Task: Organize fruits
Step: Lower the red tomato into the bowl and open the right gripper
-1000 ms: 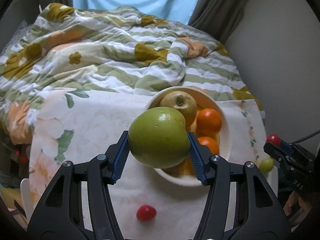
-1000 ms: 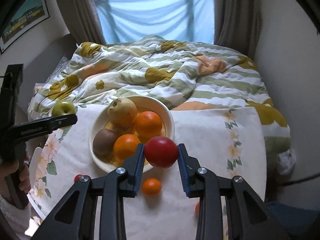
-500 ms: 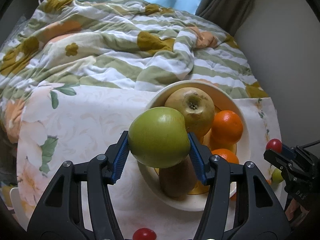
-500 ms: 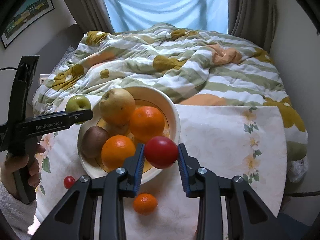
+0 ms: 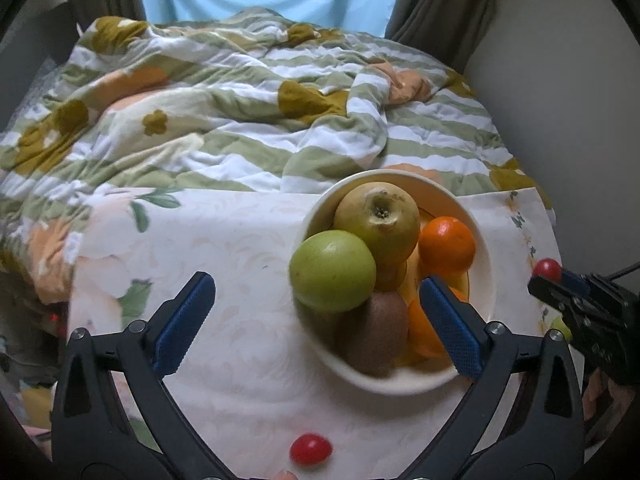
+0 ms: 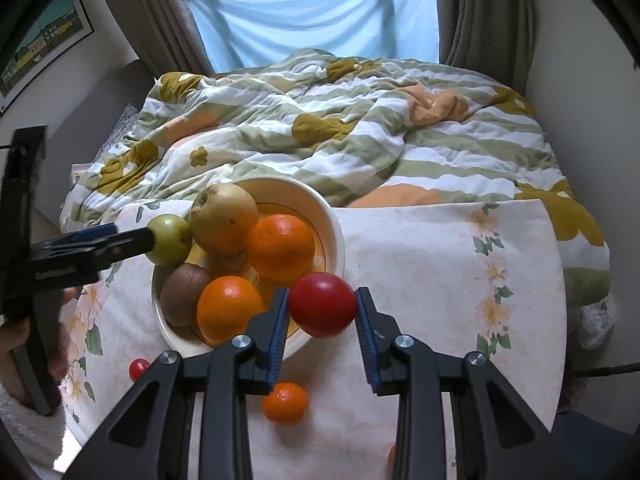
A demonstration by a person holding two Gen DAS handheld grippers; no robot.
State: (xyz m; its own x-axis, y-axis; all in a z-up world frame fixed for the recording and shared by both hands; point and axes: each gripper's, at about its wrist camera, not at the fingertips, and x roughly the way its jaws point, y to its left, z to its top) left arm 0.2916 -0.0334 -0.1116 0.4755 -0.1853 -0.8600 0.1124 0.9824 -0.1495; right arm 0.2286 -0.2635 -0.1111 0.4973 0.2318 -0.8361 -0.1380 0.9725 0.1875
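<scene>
Left gripper (image 5: 316,304) fingers spread wide; one smooth green apple (image 5: 333,270) sits between them at the cream round bowl (image 5: 486,264) rim. Bowl contents: one pear, one kiwi, two oranges. Right gripper (image 6: 322,320) fingers pinch one glossy red tomato (image 6: 322,305).

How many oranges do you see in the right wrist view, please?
3: two oranges in the bowl, far and near, and a smaller one on the cloth. Others may be hidden.

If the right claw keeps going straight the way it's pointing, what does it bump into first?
Probably the bowl. The right claw, shut on the red fruit, points at its near rim, with an orange just behind. Depth is hard to judge.
</scene>
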